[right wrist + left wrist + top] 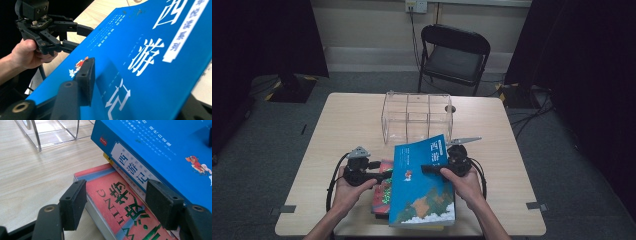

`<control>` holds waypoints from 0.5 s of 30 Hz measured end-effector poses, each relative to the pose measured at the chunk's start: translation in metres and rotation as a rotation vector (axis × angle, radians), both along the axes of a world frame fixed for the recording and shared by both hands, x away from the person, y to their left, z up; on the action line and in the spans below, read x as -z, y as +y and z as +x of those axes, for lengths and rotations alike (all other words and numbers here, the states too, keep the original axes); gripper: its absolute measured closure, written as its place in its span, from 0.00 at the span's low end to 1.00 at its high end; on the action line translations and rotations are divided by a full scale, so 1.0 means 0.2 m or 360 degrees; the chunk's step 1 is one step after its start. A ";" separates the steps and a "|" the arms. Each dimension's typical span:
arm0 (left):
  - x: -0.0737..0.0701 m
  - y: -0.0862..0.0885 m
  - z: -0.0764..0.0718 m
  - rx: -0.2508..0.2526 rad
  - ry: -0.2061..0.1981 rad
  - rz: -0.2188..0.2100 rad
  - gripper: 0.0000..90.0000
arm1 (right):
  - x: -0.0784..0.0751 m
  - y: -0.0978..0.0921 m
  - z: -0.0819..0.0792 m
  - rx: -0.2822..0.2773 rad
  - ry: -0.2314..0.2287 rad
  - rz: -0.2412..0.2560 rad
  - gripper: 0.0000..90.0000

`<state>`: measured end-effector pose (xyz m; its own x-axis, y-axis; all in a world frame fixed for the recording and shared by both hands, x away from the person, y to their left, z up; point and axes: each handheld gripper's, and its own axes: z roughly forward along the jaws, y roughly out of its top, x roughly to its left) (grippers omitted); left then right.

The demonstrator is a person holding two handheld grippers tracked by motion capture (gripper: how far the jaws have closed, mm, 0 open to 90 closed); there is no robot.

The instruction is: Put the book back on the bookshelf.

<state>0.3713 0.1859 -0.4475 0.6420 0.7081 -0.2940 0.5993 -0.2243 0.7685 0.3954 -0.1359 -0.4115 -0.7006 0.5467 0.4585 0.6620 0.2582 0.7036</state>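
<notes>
Ahead: the clear organizer stands just beyond the blue book, blocking your forward path mid-table.
Left flank: bare table lies open beside the organizer.
Right flank: open wood past the right gripper to the table edge.
Centre: the tilted blue book and the red book under it lie between your hands.
Left gripper: its spread jaws straddle the red book's edge.

The blue book reads 西游记 on its white spine strip. At its seven o'clock, the red book shows "LING", perhaps part of a longer word.

blue book under one black jaw, left gripper beyond
</notes>
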 end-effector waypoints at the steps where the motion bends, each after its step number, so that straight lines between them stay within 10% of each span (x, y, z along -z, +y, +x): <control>1: 0.00 0.00 0.00 -0.0011 -0.0001 -0.0005 0.37 | 0.00 0.01 0.01 -0.0001 0.0005 0.0008 0.60; 15: -0.03 0.01 0.00 0.0004 -0.0004 -0.0064 0.34 | 0.02 0.02 0.03 -0.0053 -0.0046 0.0059 0.81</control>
